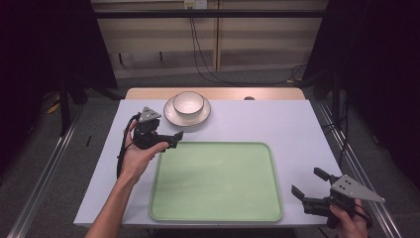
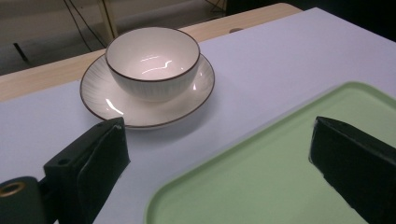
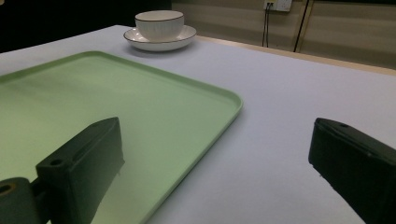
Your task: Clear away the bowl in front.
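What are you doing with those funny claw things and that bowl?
A person holds a claw in each hand over the table. The left claw is open, at the near left corner of the green tray, pointing toward the white bowl that sits on its saucer. The right claw is open too, off the tray's right edge. Nothing is picked up yet, and the tray is bare.

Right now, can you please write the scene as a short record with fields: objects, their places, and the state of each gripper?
surface: table with pale cover
bowl: white bowl, dark rim, empty, upright on the saucer
saucer place: far side of the table, beyond the tray
tray: green tray, nothing on it, near middle of the table
left gripper: left gripper open, near the tray's far left corner, aimed toward the bowl
right gripper: right gripper open, right of the tray, holds nothing
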`<state>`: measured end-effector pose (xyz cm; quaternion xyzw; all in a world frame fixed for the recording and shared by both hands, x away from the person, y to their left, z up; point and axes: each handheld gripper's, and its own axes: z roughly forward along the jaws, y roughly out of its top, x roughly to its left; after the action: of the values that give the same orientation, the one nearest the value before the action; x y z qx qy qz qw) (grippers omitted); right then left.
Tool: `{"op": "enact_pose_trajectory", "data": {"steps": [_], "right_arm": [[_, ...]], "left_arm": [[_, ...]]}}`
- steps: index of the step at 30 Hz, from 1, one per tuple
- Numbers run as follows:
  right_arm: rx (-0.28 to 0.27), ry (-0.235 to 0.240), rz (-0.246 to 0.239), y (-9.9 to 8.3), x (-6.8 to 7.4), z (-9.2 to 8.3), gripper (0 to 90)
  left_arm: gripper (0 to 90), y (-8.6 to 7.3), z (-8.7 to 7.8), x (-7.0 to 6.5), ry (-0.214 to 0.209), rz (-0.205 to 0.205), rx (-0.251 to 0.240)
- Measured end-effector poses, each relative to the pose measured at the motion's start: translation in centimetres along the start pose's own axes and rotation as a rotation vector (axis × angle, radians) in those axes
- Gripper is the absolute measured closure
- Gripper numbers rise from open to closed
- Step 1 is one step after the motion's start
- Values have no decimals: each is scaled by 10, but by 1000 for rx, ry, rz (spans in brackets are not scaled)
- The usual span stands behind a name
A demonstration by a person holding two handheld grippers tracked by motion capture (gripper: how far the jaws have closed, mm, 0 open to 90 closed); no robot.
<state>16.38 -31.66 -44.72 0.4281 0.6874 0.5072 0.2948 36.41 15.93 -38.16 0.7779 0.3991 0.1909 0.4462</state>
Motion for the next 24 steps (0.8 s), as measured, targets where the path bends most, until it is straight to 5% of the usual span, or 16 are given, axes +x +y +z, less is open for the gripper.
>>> {"op": "enact_pose_trajectory", "data": {"steps": [6,13,16,19,24], "right_arm": [[-4,-5,0,0,-1,-1,26],[-11,-2,15,0,-1,-1,26],[-11,-1,16,0,-1,-1,26],[-10,10,8,0,-1,-1,26],[-7,13,7,0,-1,0,26]], "left_arm": [[34,9,9,4,26,-31,37],[43,20,15,8,50,14,8],[50,26,19,11,24,-6,11],[70,31,21,14,43,-16,-23],[108,39,27,19,58,-4,-11]]}}
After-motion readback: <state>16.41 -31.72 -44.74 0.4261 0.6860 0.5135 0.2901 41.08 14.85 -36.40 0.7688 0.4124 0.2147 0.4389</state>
